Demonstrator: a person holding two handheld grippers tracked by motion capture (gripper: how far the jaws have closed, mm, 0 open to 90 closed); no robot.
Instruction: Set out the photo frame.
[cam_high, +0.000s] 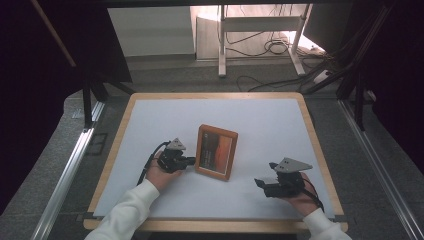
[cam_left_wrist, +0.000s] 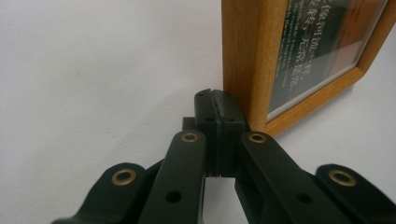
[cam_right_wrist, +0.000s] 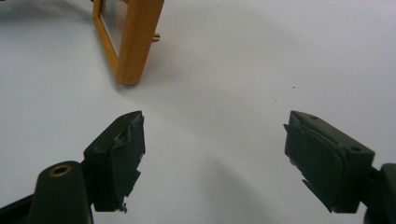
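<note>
A wooden picture frame (cam_high: 216, 151) holding a dark orange print stands upright, propped on the white table cover. My left gripper (cam_high: 191, 161) is just left of it, jaws shut with nothing between them. In the left gripper view the closed tips (cam_left_wrist: 217, 100) sit right beside the frame's wooden side edge (cam_left_wrist: 250, 60); whether they touch it I cannot tell. My right gripper (cam_high: 265, 176) rests low near the front right, a hand's width from the frame. Its jaws (cam_right_wrist: 212, 154) stand wide open over bare cover, and the frame's corner (cam_right_wrist: 135, 42) shows farther off.
The white cover (cam_high: 260, 120) lies on a wooden tabletop with a raised rim (cam_high: 215, 95). Behind the table stand a white desk frame (cam_high: 222, 45) and loose cables (cam_high: 275, 47) on the floor. Metal rails (cam_high: 65, 175) run along both sides.
</note>
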